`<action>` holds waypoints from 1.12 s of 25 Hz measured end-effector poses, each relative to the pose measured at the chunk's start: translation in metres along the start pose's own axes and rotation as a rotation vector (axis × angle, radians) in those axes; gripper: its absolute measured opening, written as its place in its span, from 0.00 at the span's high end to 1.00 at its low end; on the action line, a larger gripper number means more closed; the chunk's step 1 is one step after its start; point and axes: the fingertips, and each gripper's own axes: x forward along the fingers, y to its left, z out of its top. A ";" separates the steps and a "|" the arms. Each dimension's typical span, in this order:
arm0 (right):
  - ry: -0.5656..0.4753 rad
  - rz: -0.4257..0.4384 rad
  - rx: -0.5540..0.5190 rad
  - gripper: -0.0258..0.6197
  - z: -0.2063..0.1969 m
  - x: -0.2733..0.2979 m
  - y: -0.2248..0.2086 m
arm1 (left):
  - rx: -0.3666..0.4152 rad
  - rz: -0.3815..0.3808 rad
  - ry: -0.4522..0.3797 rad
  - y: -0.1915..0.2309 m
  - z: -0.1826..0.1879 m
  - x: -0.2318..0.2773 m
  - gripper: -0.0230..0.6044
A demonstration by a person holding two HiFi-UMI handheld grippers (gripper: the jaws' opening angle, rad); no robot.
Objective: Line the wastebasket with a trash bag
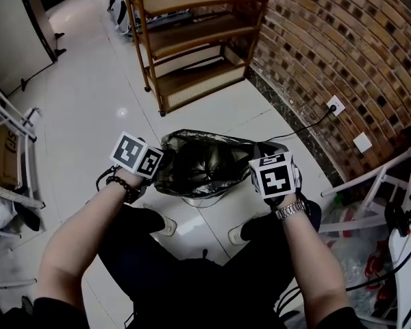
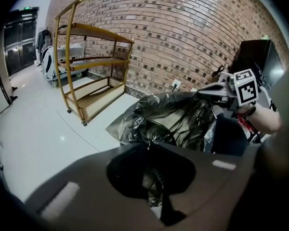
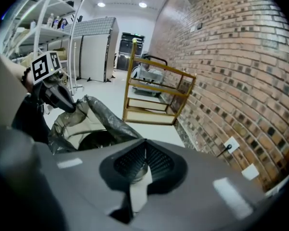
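The thin black plastic trash bag (image 1: 198,162) looks light, limp and slippery; the left gripper (image 2: 149,147) and right gripper (image 3: 143,147) jaws are pinched shut on its rim.

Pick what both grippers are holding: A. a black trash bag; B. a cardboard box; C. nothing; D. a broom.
A: the left gripper and the right gripper are each shut on an edge of the black trash bag, which is spread between them above the wastebasket.
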 end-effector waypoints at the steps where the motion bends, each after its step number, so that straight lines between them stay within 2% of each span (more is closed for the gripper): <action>1: 0.006 -0.001 0.001 0.96 -0.002 0.003 -0.002 | -0.001 0.000 0.007 0.001 0.000 0.002 0.96; 18: 0.102 0.042 0.047 0.96 -0.036 0.059 -0.007 | -0.007 0.042 0.103 0.027 -0.004 0.043 0.96; 28: 0.144 0.077 0.070 0.96 -0.047 0.079 -0.001 | -0.012 0.038 0.140 0.033 -0.006 0.067 0.94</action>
